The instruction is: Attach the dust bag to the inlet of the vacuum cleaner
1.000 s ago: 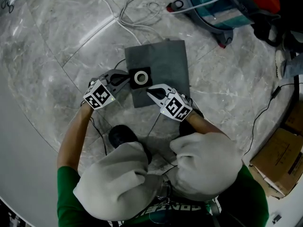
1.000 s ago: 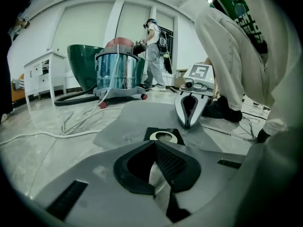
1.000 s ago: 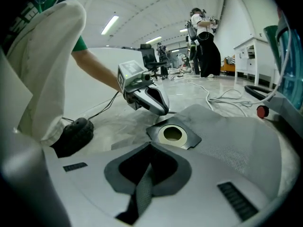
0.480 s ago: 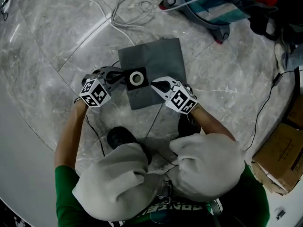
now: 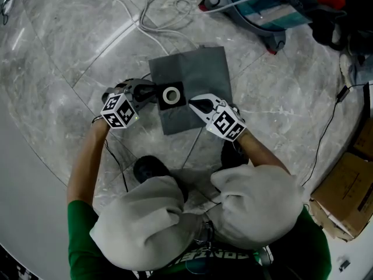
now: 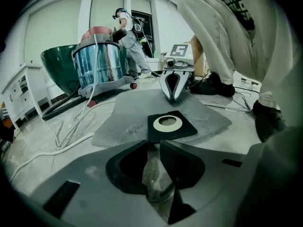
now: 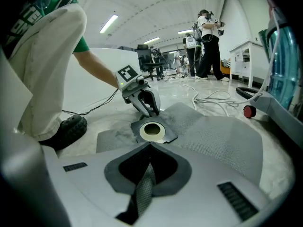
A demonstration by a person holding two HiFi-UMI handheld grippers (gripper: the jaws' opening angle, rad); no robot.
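Left gripper view: reading left gripper point(image 6: 153, 142) as slightly spread, tips right at the collar point(image 6: 183, 128) near edge, clamping nothing. Right gripper view: reading right gripper point(image 7: 151, 144) as pressed together, tip down just beside the collar on the opposite side, over bag point(image 7: 222, 136) fabric. Can't confirm any cloth nipped between them.

Head view: seeing bag flat on floor point(image 5: 76, 57), collar face-up near the bag's near-left corner, one gripper on each side of it. Placing vacuum point(image 5: 274, 7) well beyond the collar, past the bag's far edge, touching nothing of it. Can't make out the inlet from here.

Judging progress as barely started, at best lined up for a grab. Left to do: get a firm hold at the collar, lift, carry over to vacuum, seat ring on inlet.
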